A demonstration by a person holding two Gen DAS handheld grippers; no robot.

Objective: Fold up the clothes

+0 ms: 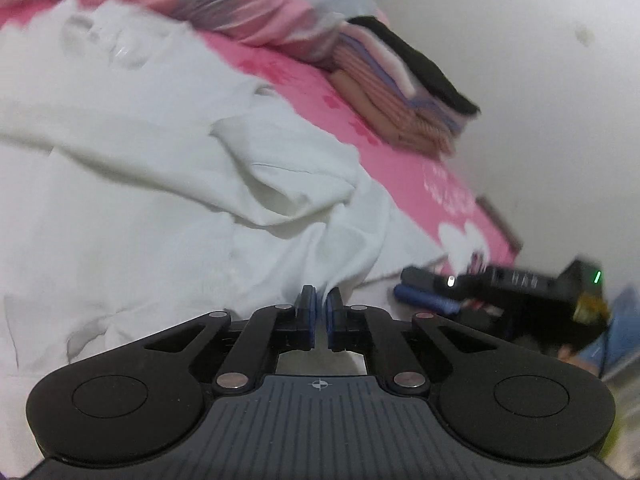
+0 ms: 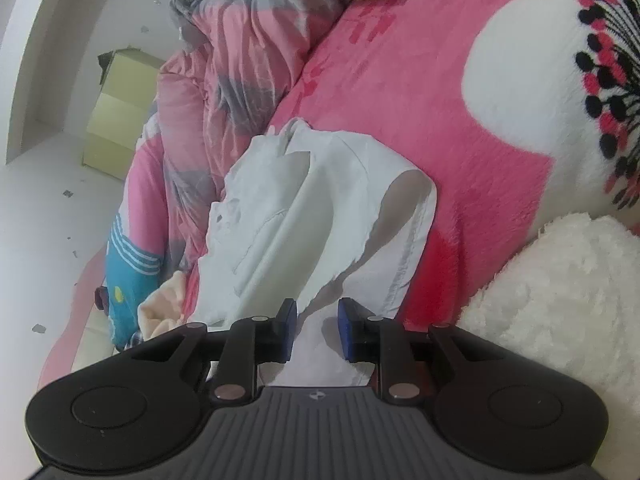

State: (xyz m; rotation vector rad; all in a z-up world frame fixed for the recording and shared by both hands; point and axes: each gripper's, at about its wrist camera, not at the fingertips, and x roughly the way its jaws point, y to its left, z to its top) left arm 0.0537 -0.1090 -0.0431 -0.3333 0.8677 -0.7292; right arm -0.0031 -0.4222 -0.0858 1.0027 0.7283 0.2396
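**White garment on pink bed — both grippers at the cloth**

- Left gripper point(image 1: 320, 304): your jaws are pressed almost together, with a fold of the white garment point(image 1: 168, 184) bunching up right at the tips; cloth appears pinched between them.
- White garment, left wrist view: spread rumpled ahead and to the left of your gripper, lying on the pink blanket point(image 1: 408, 168).
- Folded stack point(image 1: 404, 92): ahead and to the right, well apart from your jaws, black piece on top.
- Right gripper point(image 2: 317, 320): your jaws stand spread, white cloth passing through the gap between them; no grip visible.
- White garment point(image 2: 304, 216), right wrist view: hanging or draped straight ahead, over the pink blanket point(image 2: 400, 100).
- Fluffy white cushion point(image 2: 560, 304): just to the right of your right gripper.
- Pink-and-grey quilt point(image 2: 224, 92): ahead on the left.
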